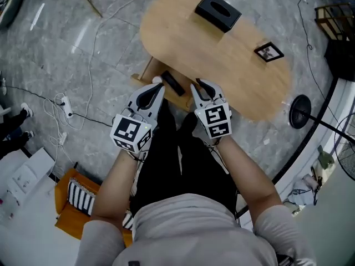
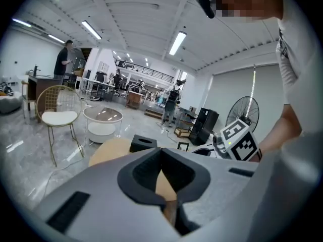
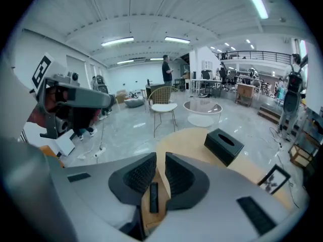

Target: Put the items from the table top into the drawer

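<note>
A black tissue box (image 1: pixel 218 11) and a small picture frame (image 1: pixel 269 51) stand on the oval wooden table (image 1: pixel 222 54). At the table's near side the drawer (image 1: pixel 142 77) stands pulled out, with a black remote (image 1: pixel 172 83) lying in it. My left gripper (image 1: pixel 158 84) hovers over the drawer, its fingertips touching with nothing between them (image 2: pixel 162 150). My right gripper (image 1: pixel 198 84) hangs beside it. Its jaws stand a narrow gap apart (image 3: pixel 161 154) and hold nothing. Through that gap the remote (image 3: pixel 154 196) shows down in the drawer. The tissue box (image 3: pixel 223 145) and the frame (image 3: pixel 275 179) lie beyond.
Cables and a power strip (image 1: pixel 66 107) lie on the grey floor at the left. A fan base (image 1: pixel 299 111) stands right of the table. A wire chair with a white seat (image 3: pixel 164 108) and a round glass table (image 3: pixel 203 113) stand further off. People stand in the distance.
</note>
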Demonstrator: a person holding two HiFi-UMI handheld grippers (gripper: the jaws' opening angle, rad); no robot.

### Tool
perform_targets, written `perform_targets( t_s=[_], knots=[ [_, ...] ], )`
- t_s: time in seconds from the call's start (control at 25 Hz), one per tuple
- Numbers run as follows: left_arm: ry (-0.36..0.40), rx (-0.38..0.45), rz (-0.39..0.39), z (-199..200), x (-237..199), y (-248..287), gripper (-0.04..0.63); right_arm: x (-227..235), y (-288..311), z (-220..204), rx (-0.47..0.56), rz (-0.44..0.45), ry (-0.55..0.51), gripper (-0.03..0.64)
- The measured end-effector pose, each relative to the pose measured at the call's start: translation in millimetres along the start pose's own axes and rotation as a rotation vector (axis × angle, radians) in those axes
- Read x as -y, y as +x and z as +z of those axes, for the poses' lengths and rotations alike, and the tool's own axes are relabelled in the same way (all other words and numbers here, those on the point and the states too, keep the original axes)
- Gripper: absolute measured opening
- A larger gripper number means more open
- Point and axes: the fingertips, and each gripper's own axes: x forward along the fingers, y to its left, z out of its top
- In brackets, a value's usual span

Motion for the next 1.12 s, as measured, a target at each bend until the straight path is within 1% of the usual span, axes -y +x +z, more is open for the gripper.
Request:
perform_targets(
  t_s=[0.24,0.36,0.48,0.6,0.72,0.84,1.12],
  knots=[
    [0.082,0.077,-0.034,97,69,-38,0.009,-2,-117,95,0.154,-0.009,-0.026,0.045],
    [0.141,0.123,-0.059,142,103,-54,0.009,1,-171,139,0.238,-0.016,-0.061,0.035],
    [0.197,0.161,-0.070,181,133,-69,0.009,4,-224,175,0.322,-0.021,-0.082,0.031],
    [0.226,0.206,-0.065,212,156,-88,0.009,5,-273,203,0.400,-0.024,-0.092,0.029],
    [0.240,0.253,-0.052,236,175,-109,0.009,0,-318,223,0.468,-0.027,-0.121,0.029],
    [0.257,0.282,-0.039,253,192,-124,0.009,-2,-352,236,0.518,-0.023,-0.133,0.028],
    [0.284,0.327,-0.012,271,225,-159,0.009,-19,-400,240,0.567,0.004,-0.167,0.028]
  ],
)
